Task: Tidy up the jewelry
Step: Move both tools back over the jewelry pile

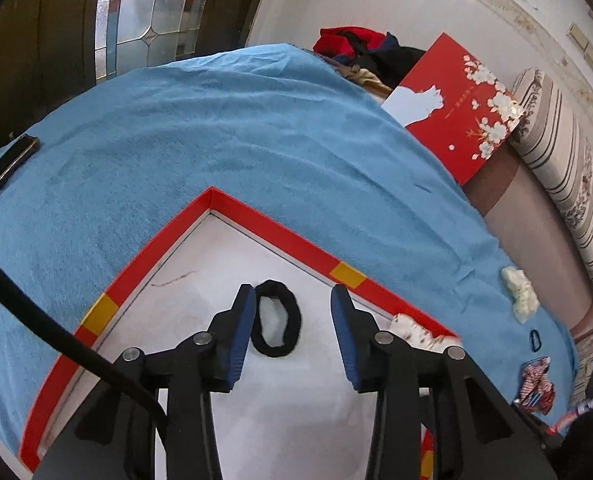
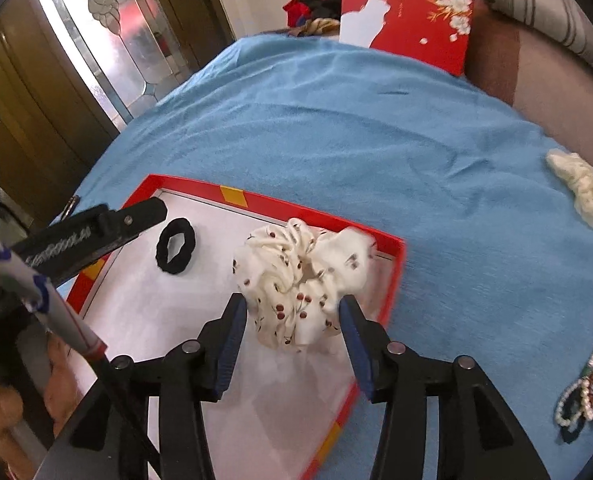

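A shallow red-rimmed box (image 1: 256, 216) (image 2: 392, 280) with a white floor lies on the blue towel. A black hair tie (image 1: 276, 318) (image 2: 175, 250) lies inside it. My left gripper (image 1: 292, 300) is open over the box, with the hair tie lying loose between its fingers. A white cherry-print scrunchie (image 2: 296, 280) (image 1: 412, 330) lies in the box near its right corner. My right gripper (image 2: 292, 312) is open around the scrunchie, with the fingers beside it and not pinching it. The left gripper's finger (image 2: 108, 224) shows in the right wrist view.
A cream scrunchie (image 2: 582, 188) (image 1: 520, 292), a small dark ring (image 1: 535, 340), a striped bow (image 1: 536, 384) and a pile of beaded bracelets (image 2: 584, 400) lie on the blue towel (image 2: 336, 120) to the right. The red box lid (image 1: 456, 108) leans at the back.
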